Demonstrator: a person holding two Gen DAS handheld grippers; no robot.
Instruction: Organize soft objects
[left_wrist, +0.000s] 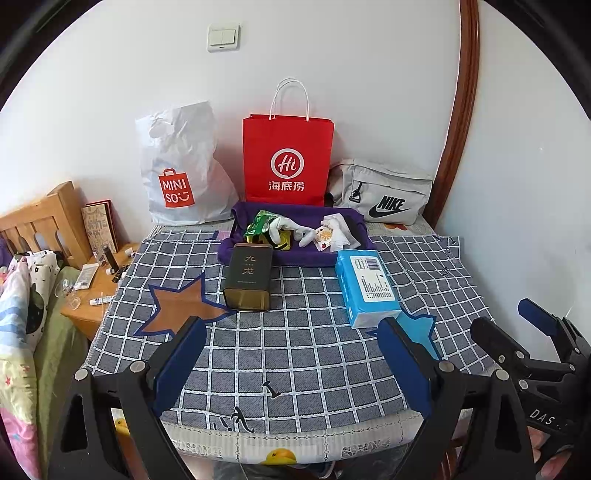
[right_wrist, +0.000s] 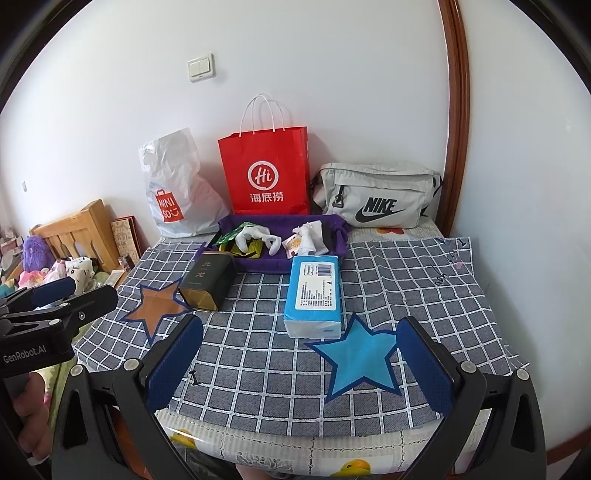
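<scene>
Both grippers, left gripper (left_wrist: 291, 365) and right gripper (right_wrist: 299, 365), hover with jaws spread wide, nothing held. The tissue pack (right_wrist: 314, 295) mid-surface looks light and squishy; I'd pinch its long sides gently.

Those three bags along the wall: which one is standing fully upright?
The red bag, handles up; the white plastic bag slumps, the grey Nike bag lies flat.

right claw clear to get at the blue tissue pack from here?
Probably yes. The right claw is open and empty, and the blue tissue pack lies straight ahead on the checked cloth with nothing in between.
</scene>
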